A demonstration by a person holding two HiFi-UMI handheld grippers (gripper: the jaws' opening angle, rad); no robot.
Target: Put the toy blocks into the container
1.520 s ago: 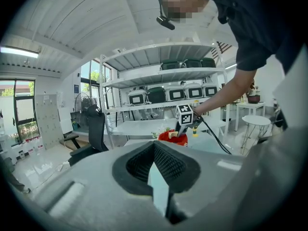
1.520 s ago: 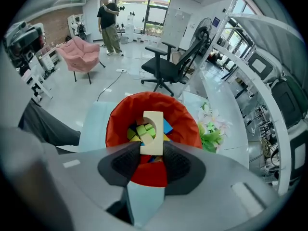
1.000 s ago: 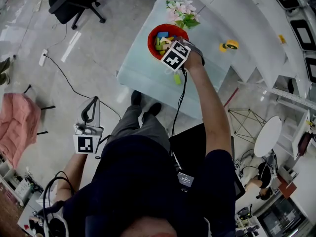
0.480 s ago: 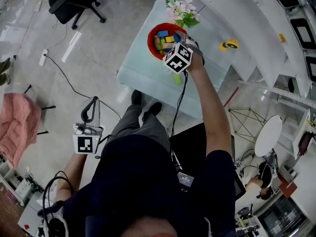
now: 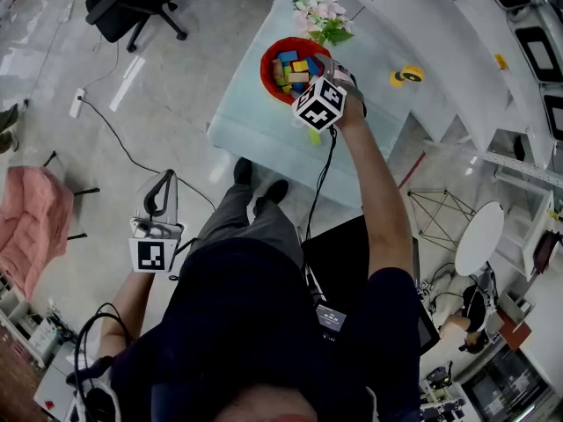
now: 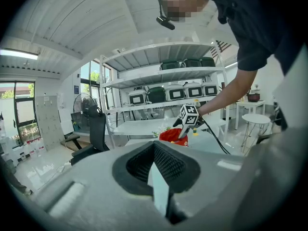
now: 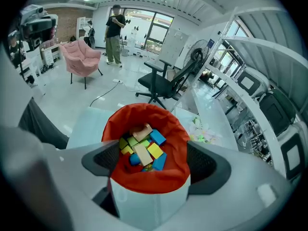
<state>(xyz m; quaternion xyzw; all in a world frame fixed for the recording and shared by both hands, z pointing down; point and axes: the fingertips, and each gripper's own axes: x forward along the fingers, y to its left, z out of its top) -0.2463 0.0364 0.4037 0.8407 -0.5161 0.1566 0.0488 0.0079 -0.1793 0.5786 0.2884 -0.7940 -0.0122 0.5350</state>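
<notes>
A red container (image 5: 274,53) stands on the pale glass table (image 5: 255,139), filled with several coloured toy blocks (image 5: 295,67). My right gripper (image 5: 310,86) hangs just short of the container's near rim, tilted down at it. In the right gripper view the container (image 7: 144,182) and its blocks (image 7: 144,150) show between the wide-set pads. The right gripper (image 7: 154,163) is open; its jaws have just been opening and nothing is between them. One green block (image 5: 314,136) lies on the table near the front edge. My left gripper (image 5: 161,193) hangs low at my side, shut and empty.
Artificial flowers (image 5: 321,20) stand behind the container and a yellow roll (image 5: 407,77) lies to its right. A black office chair (image 5: 141,3) is on the floor at the far left, with a cable (image 5: 132,152) trailing. White shelving (image 5: 493,51) runs along the right.
My right gripper has drawn back from over the container towards its near rim and tilted. The blocks inside now show in full. The left gripper has kept still.
</notes>
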